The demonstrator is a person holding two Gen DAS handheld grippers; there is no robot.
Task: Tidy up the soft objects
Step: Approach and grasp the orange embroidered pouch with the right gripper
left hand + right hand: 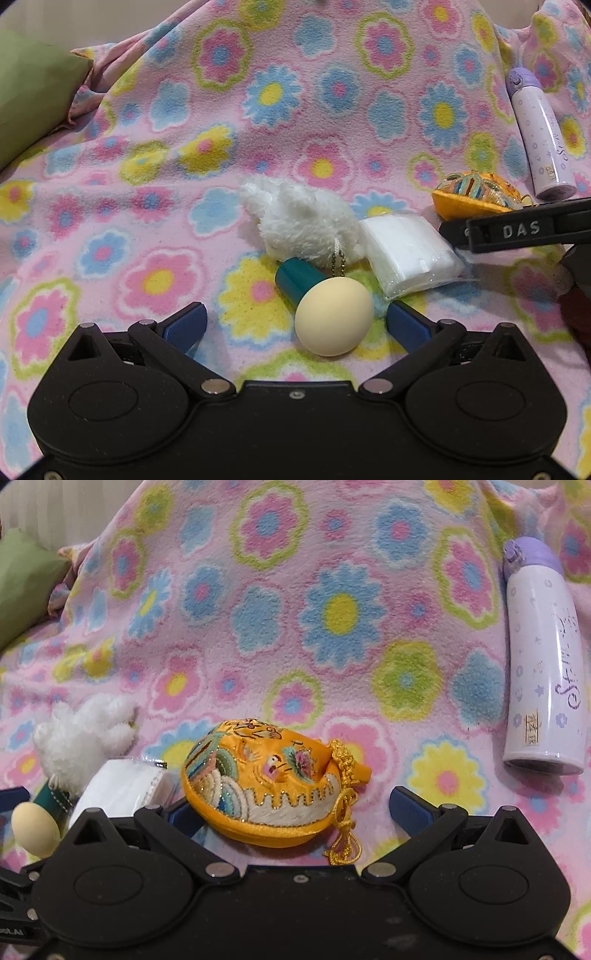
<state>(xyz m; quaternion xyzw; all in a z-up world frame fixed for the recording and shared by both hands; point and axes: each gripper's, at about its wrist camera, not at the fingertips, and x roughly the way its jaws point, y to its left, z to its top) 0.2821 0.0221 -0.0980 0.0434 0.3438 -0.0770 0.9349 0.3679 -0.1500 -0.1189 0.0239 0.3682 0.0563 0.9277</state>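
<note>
Soft embroidered pouch (pixel 266 782) sits between the spread right gripper (pixel 291 808), egg-shaped toy (pixel 333 316) between the spread left gripper (pixel 295 325); each should close gently and centred

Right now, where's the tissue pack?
In the left wrist view the tissue pack lies on the floral blanket, right of centre, touching the white plush, with the egg-shaped ball just in front and the orange pouch behind-right.

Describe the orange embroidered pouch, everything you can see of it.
The orange pouch is a rounded, padded satin-looking bag, embroidered with waves, flowers and a bird, edged in gold thread. A knotted gold cord hangs at its right end. It lies flat on the floral blanket, between the open fingers of the right gripper, ungripped.
</note>
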